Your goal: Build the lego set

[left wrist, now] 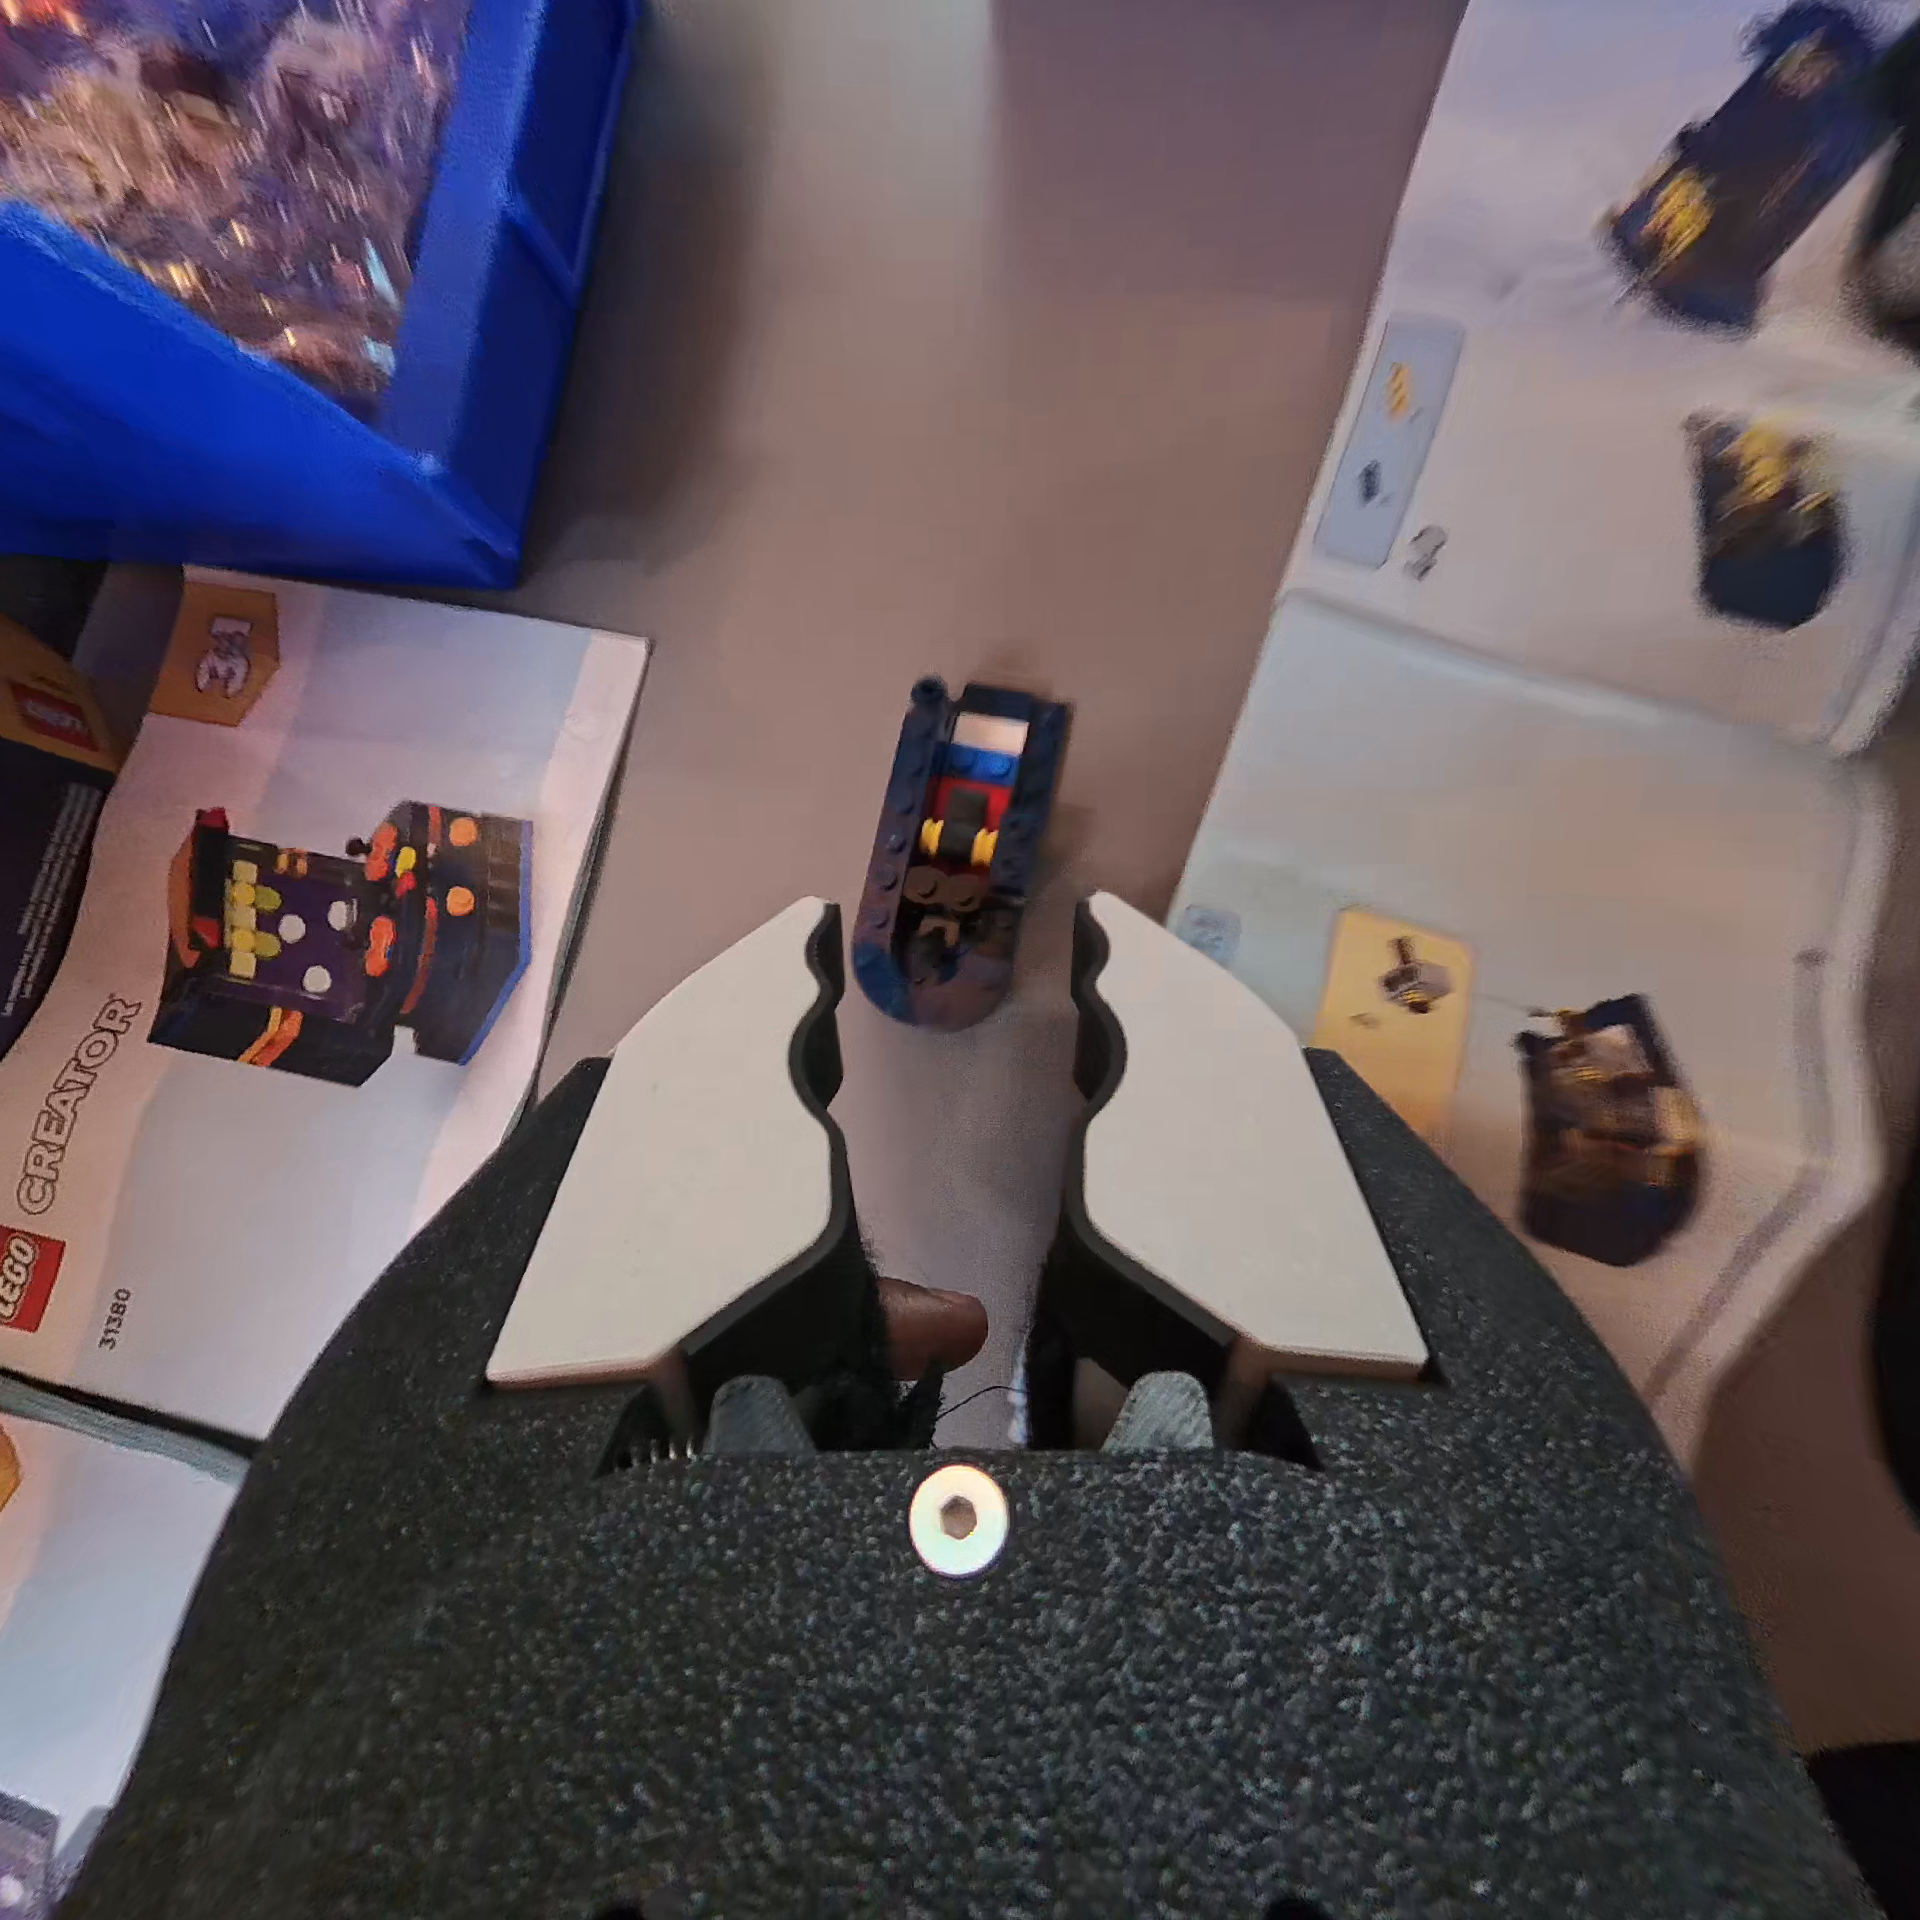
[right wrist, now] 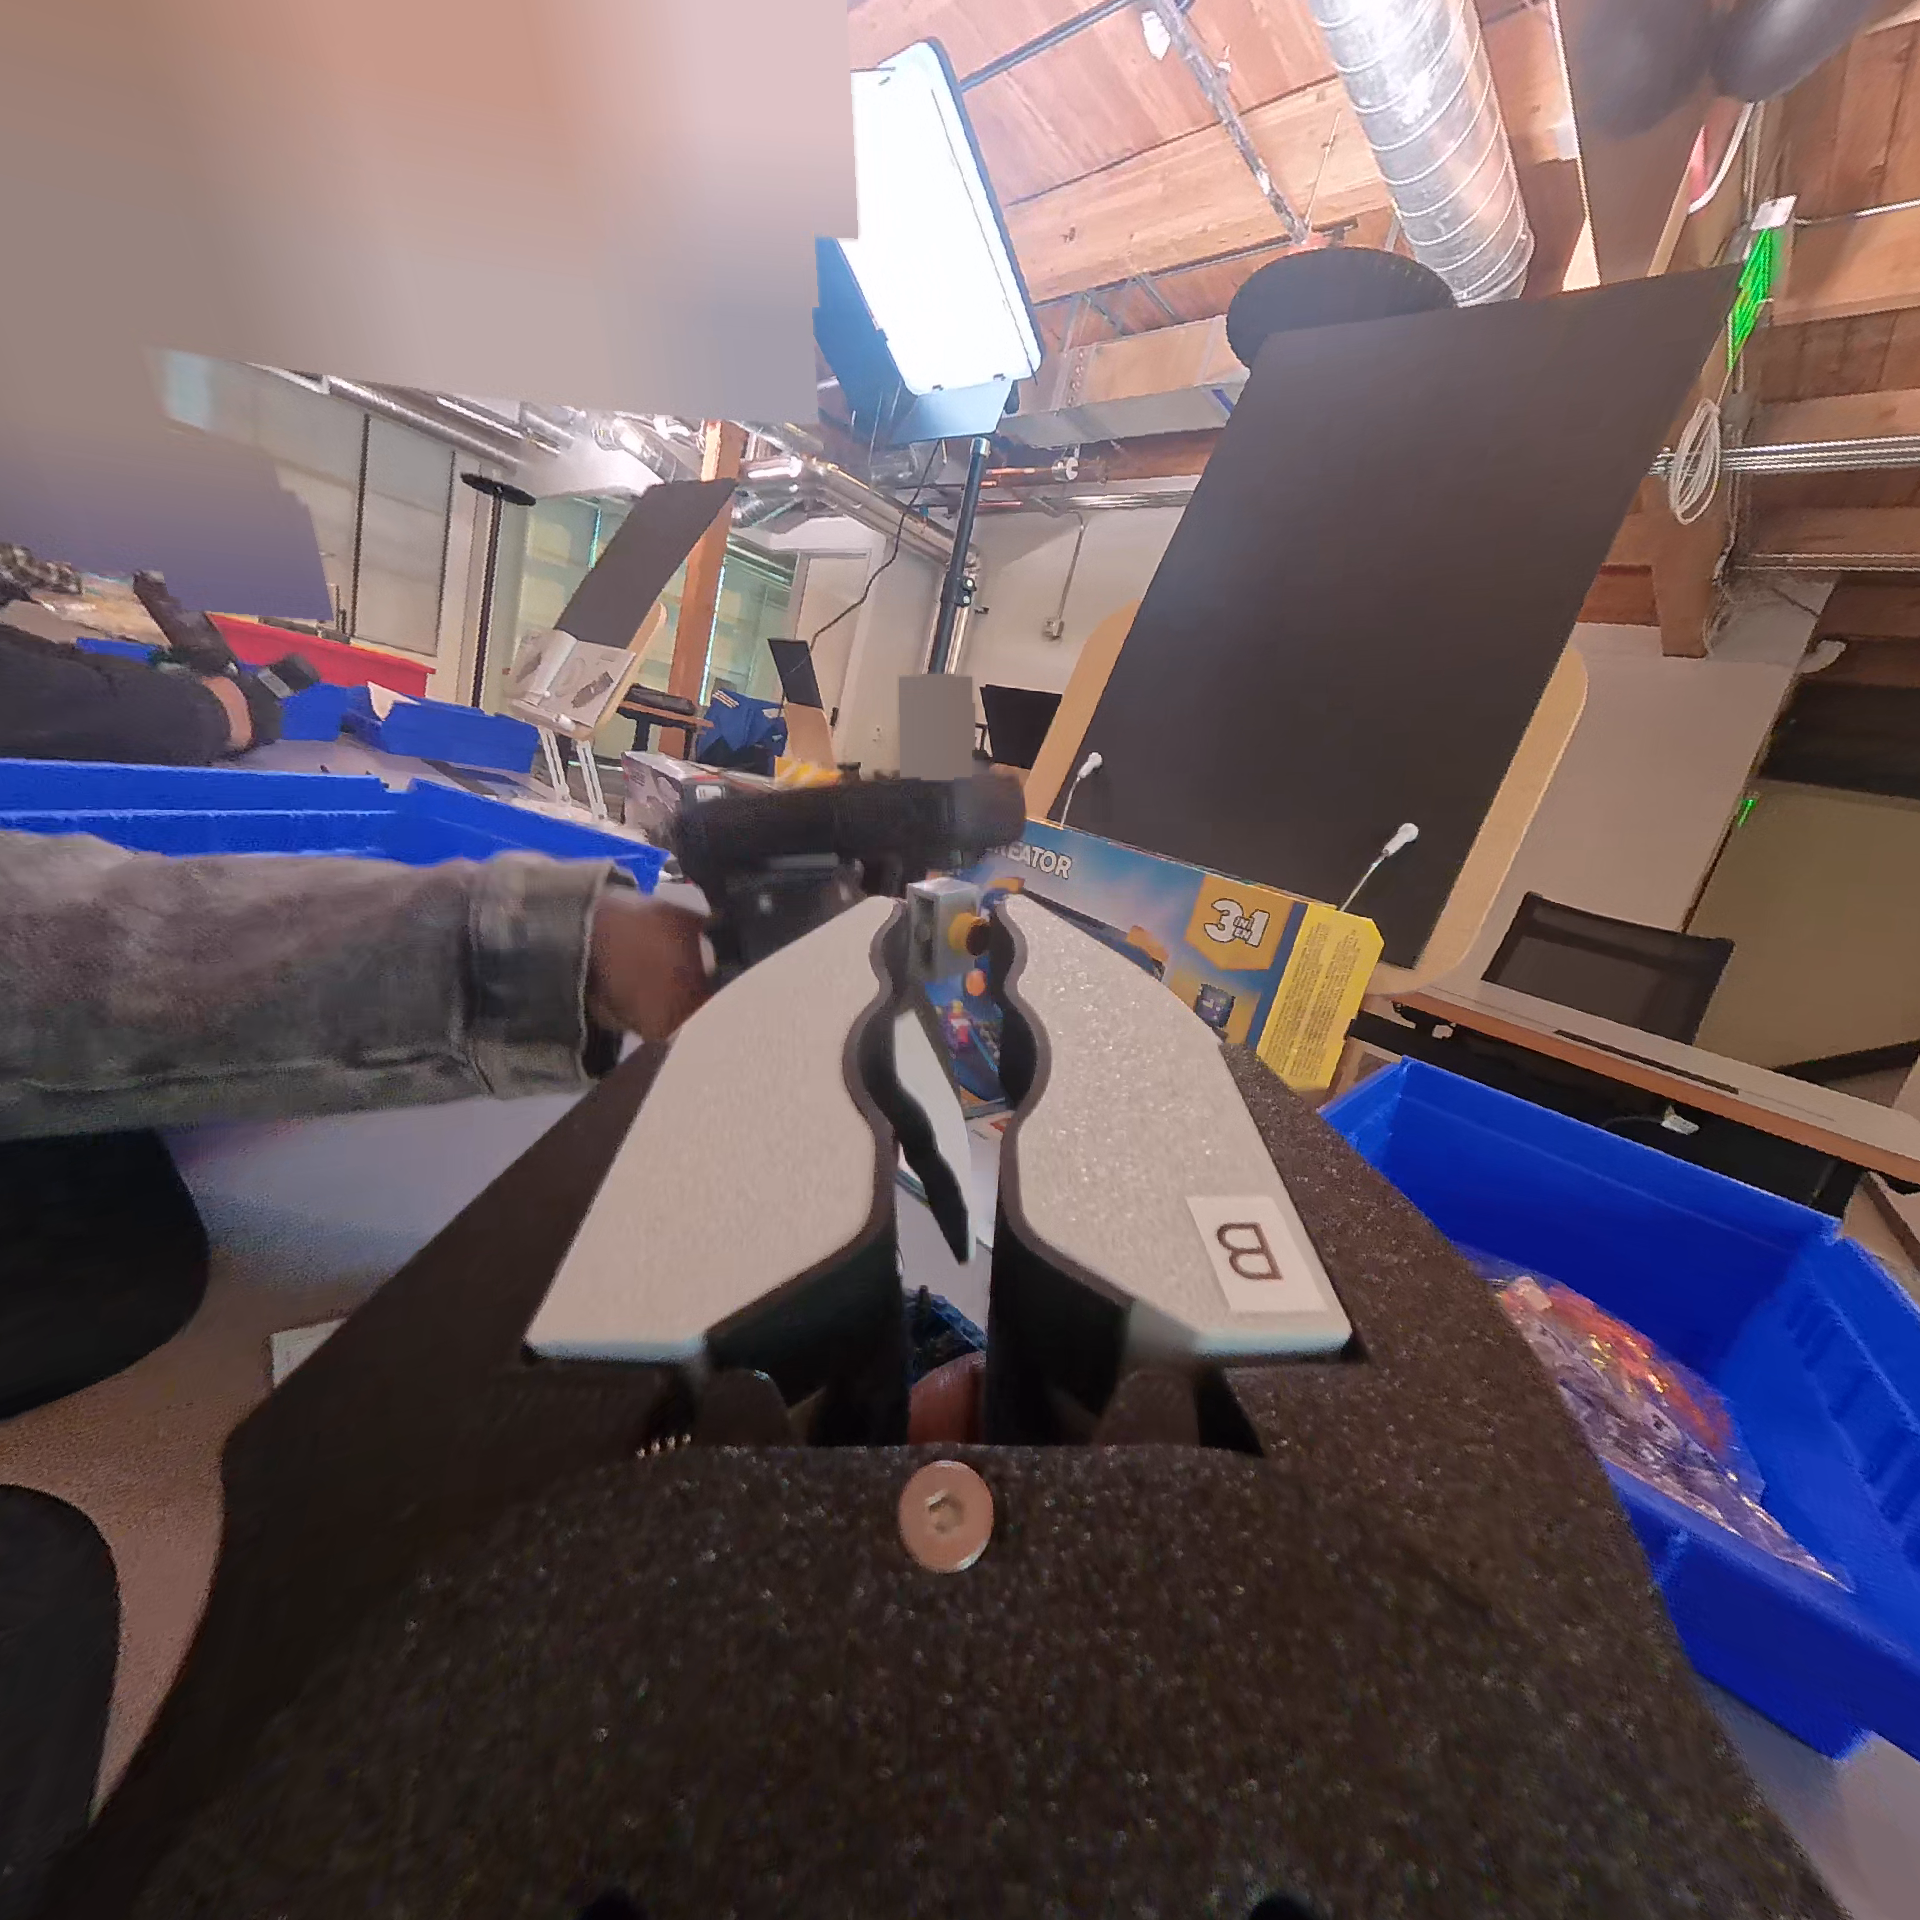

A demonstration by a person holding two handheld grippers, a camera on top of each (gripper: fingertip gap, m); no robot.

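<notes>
A: The left gripper [left wrist: 954,935] hangs spread over the grey table [left wrist: 935,364], its fingers either side of the near end of a dark-blue brick boat [left wrist: 961,852], neither pad pressing it.

B: And the right gripper [right wrist: 940,930]?

A: It pinches a small grey brick with an orange stud [right wrist: 935,925]. It should probably be lowered squarely.

B: Any writing?

A: Printed booklet [left wrist: 312,987], toy box [right wrist: 1226,956], a lettered sticker [right wrist: 1252,1252].

We seem to be in a studio-like workshop: exposed wooden ceiling [right wrist: 1195,177] with a silver duct [right wrist: 1423,135], a lit panel lamp [right wrist: 935,239] beneath, blue bins [right wrist: 1621,1382] below.
</notes>
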